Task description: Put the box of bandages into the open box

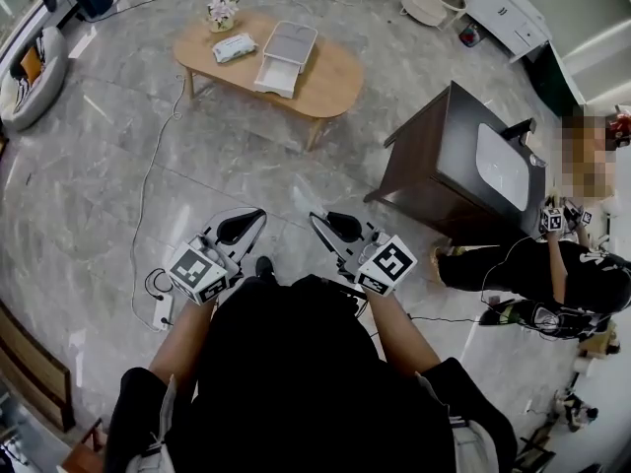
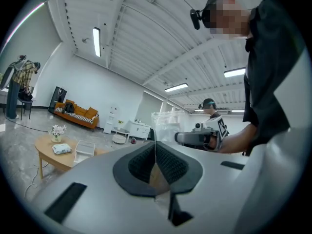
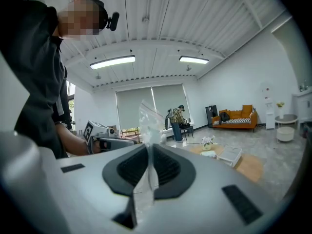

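Left gripper point(image 2: 155, 150): jaws closed pad to pad. A pale sliver shows low in the seam, but you cannot tell whether it is film or only background, so treat this gripper as free

Right gripper point(image 3: 147, 155): jaws pinched on a clear plastic bag point(image 3: 148, 123). The film stands up out of the seam and trails below it, so the thin grip is what keeps it from slipping

Where you stand: you hold both grippers at waist height, tips pointing forward and near each other, well apart from the oval table point(image 1: 335, 82)

Box of bandages point(image 1: 235, 47): it appears to be the flat white pack lying on the table top, between the small bunch of flowers point(image 1: 222, 10) and the open box point(image 1: 288, 47), just beside the latter. Nothing is touching it

Open box: white, on the same table with its mouth up and a lower tray part jutting toward you, so it looks ready for a straight drop from above

Stage: the approach has not begun, and neither task item is within reach

Next move, as a judgement: walk to the table and deal with the bag first, since your right jaws are taken

Watch for: the dark cabinet point(image 1: 444, 156) and the seated person point(image 1: 552, 264) on your right, and the cable on the floor at your left
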Motion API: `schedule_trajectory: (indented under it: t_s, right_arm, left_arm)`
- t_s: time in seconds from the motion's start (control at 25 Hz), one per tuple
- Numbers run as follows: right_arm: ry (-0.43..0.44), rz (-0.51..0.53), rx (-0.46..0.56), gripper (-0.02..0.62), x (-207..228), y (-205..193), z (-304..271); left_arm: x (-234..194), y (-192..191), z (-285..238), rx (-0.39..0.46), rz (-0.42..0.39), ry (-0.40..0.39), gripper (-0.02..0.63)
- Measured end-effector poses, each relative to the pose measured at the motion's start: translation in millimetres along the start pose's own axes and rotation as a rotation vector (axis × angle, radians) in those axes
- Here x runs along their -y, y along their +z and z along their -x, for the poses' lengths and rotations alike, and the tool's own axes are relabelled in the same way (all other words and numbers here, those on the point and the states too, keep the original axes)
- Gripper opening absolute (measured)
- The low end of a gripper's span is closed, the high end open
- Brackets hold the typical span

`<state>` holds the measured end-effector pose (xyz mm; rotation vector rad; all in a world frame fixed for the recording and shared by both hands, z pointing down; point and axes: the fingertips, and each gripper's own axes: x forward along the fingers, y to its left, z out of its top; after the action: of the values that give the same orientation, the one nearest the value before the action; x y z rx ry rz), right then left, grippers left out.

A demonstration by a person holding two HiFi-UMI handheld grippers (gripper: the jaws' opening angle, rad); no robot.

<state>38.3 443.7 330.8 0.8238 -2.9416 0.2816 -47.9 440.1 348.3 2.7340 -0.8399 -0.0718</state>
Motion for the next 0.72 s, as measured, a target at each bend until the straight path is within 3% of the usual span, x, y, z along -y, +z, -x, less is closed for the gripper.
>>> schedule_trajectory:
  t_s: [0.2, 0.72]
  right_arm:
    - [-0.008, -0.008, 0.002, 0.032, 19.5, 1.6, -16.3]
    - [-0.025, -0.039, 0.016, 0.032, 103.0, 10.8, -62.5]
  left_arm:
    - [-28.4, -0.5, -11.4, 0.008, 0.047, -0.004, 0.018]
    - [-102.3, 5.5, -59.3, -0.015, 0.071, 0.008, 0.017]
